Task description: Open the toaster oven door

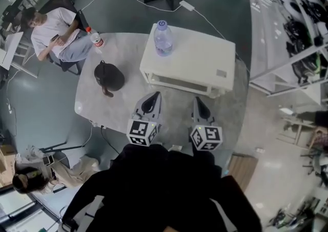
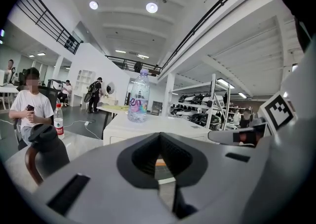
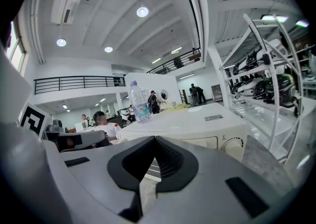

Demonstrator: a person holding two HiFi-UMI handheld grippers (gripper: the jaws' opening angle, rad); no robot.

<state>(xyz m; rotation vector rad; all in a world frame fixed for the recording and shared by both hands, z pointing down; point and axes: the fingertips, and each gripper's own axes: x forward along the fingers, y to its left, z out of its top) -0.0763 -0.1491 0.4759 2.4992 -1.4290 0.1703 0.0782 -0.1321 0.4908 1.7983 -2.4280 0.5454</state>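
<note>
The white toaster oven [image 1: 189, 64] stands on the grey table [image 1: 97, 105] with its door [image 1: 177, 83] shut and facing me. A clear water bottle [image 1: 163, 38] stands upright on its top. My left gripper [image 1: 150, 104] hovers just in front of the door's left half, jaws shut with nothing held. My right gripper [image 1: 199, 108] hangs level with it before the door's right half, also shut and holding nothing. In the left gripper view the left gripper [image 2: 159, 136] points at the oven [image 2: 148, 128]. In the right gripper view the right gripper [image 3: 155, 140] faces the oven [image 3: 197, 121] and its dial [image 3: 232, 146].
A black kettle [image 1: 108, 76] sits on the table left of the oven, and a red-labelled bottle [image 1: 96, 39] stands at the table's far left edge. A seated person [image 1: 54, 34] is beyond it. White shelving [image 1: 292, 26] runs along the right. A cable [image 1: 154, 5] crosses the floor behind.
</note>
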